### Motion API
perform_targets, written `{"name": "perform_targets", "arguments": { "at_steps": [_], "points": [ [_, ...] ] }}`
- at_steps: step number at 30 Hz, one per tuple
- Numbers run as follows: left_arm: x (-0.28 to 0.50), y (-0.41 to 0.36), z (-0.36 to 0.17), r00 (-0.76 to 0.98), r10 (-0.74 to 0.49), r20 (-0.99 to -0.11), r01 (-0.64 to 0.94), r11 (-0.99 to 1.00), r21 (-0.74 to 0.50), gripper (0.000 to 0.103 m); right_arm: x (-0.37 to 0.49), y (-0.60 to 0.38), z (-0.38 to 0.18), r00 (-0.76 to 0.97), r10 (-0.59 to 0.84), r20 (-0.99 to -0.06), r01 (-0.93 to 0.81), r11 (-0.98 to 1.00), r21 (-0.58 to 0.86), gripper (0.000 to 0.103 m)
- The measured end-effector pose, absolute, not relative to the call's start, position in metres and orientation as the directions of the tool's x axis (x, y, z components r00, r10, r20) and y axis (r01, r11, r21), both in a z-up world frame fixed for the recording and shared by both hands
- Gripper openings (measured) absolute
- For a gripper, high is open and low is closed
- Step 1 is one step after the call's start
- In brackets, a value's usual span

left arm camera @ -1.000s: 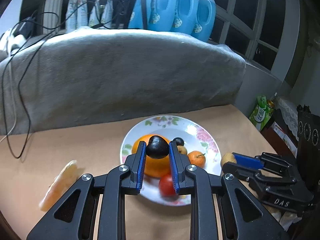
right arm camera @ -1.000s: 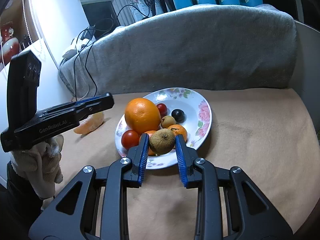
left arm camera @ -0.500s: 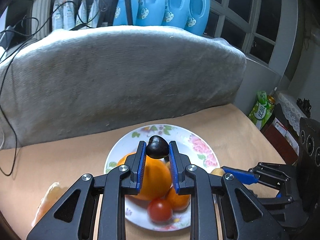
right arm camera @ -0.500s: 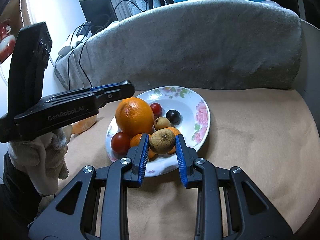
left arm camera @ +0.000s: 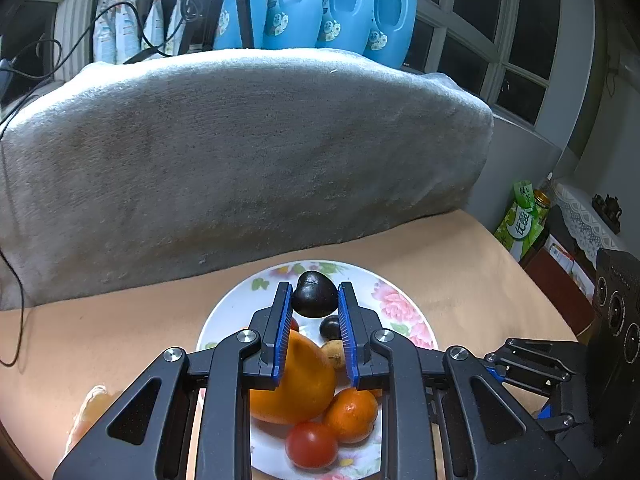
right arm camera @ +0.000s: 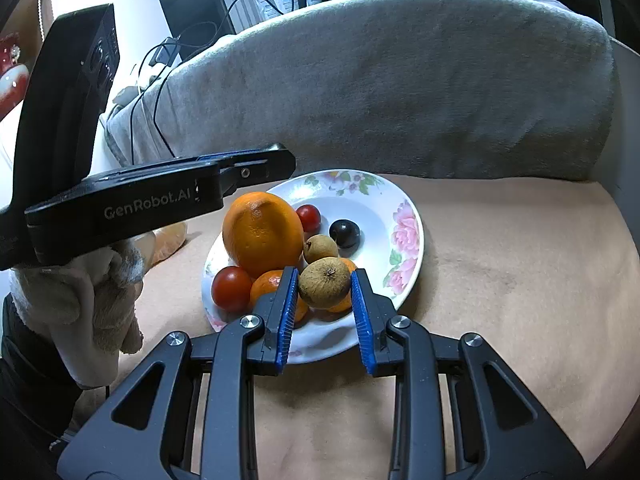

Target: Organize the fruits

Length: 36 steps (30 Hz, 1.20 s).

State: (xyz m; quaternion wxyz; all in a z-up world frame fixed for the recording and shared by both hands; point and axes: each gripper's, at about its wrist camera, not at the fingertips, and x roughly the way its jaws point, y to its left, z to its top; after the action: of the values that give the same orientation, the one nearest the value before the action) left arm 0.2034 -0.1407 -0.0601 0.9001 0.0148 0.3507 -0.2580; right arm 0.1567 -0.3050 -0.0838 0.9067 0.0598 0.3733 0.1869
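Left gripper [left arm camera: 314, 298] pinches dark plum [left arm camera: 315, 295] above floral plate [right arm camera: 376, 200]. Right gripper [right arm camera: 325, 286] pinches brown fruit [right arm camera: 325, 282] over near rim. On plate: 1 large orange [right arm camera: 262, 234], 2 tomatoes, 2 tangerines, 1 dark plum, 1 small brown fruit.

- A grey blanket [left arm camera: 248, 152] lay draped over a long bulky form behind the tan cloth-covered surface [right arm camera: 520, 280].
- Blue detergent jugs [left arm camera: 344, 4] stood in a row behind the blanket, beside white pouches [left arm camera: 120, 24].
- Black cables [left arm camera: 16, 280] trailed down the blanket's left side.
- A green carton [left arm camera: 520, 220] stood at the right, just beside a can [left arm camera: 541, 200].
- Window panes [left arm camera: 524, 20] were dark.
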Motion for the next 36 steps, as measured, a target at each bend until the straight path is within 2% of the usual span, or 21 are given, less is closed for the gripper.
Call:
{"name": "perform_targets", "arguments": {
  "at_steps": [2, 5, 6, 7, 10, 11, 12, 13, 14, 16, 22, 26, 36],
  "points": [
    [0.204, -0.141, -0.06, 0.621, -0.453, -0.64, 0.475, 0.867, -0.153, 0.022, 0.157, -0.304, -0.084, 0.651, 0.383, -0.656, -0.297, 0.923, 0.244, 0.029],
    [0.204, -0.141, -0.06, 0.624, -0.453, -0.637, 0.473, 0.868, -0.154, 0.03, 0.158, -0.303, -0.084, 0.652, 0.381, -0.656, -0.3, 0.924, 0.238, 0.029],
    [0.204, -0.141, -0.06, 0.625, -0.452, -0.636, 0.471, 0.868, -0.154, 0.03, 0.158, -0.303, -0.084, 0.653, 0.38, -0.656, -0.3, 0.924, 0.236, 0.035],
    [0.204, -0.14, -0.06, 0.626, -0.452, -0.635, 0.471, 0.869, -0.154, 0.03, 0.157, -0.303, -0.084, 0.654, 0.377, -0.655, -0.3, 0.925, 0.233, 0.045],
    [0.205, -0.139, -0.061, 0.628, -0.452, -0.634, 0.47, 0.869, -0.154, 0.03, 0.157, -0.303, -0.082, 0.662, 0.374, -0.649, -0.302, 0.926, 0.226, 0.051],
    [0.205, -0.139, -0.061, 0.627, -0.452, -0.634, 0.471, 0.869, -0.154, 0.034, 0.157, -0.302, -0.082, 0.662, 0.374, -0.65, -0.303, 0.926, 0.224, 0.051],
    [0.205, -0.139, -0.061, 0.628, -0.452, -0.633, 0.471, 0.869, -0.154, 0.047, 0.157, -0.302, -0.083, 0.661, 0.375, -0.65, -0.304, 0.926, 0.224, 0.051],
    [0.204, -0.139, -0.06, 0.632, -0.452, -0.629, 0.468, 0.87, -0.155, 0.052, 0.157, -0.302, -0.083, 0.66, 0.375, -0.651, -0.306, 0.926, 0.222, 0.052],
    [0.203, -0.138, -0.06, 0.634, -0.453, -0.626, 0.469, 0.87, -0.155, 0.054, 0.158, -0.301, -0.083, 0.66, 0.374, -0.652, -0.307, 0.926, 0.22, 0.054],
    [0.203, -0.138, -0.059, 0.635, -0.456, -0.624, 0.472, 0.868, -0.154, 0.054, 0.157, -0.301, -0.082, 0.663, 0.372, -0.65, -0.308, 0.927, 0.216, 0.068],
    [0.201, -0.134, -0.055, 0.648, -0.448, -0.615, 0.461, 0.874, -0.151, 0.069, 0.155, -0.298, -0.079, 0.671, 0.367, -0.644, -0.316, 0.928, 0.2, 0.087],
    [0.2, -0.13, -0.053, 0.655, -0.439, -0.615, 0.45, 0.88, -0.15, 0.073, 0.153, -0.294, -0.079, 0.666, 0.369, -0.649, -0.328, 0.925, 0.189, 0.092],
    [0.195, -0.119, -0.049, 0.675, -0.428, -0.601, 0.43, 0.89, -0.151, 0.073, 0.152, -0.284, -0.077, 0.658, 0.364, -0.659, -0.34, 0.925, 0.171, 0.093]
  ]
}}
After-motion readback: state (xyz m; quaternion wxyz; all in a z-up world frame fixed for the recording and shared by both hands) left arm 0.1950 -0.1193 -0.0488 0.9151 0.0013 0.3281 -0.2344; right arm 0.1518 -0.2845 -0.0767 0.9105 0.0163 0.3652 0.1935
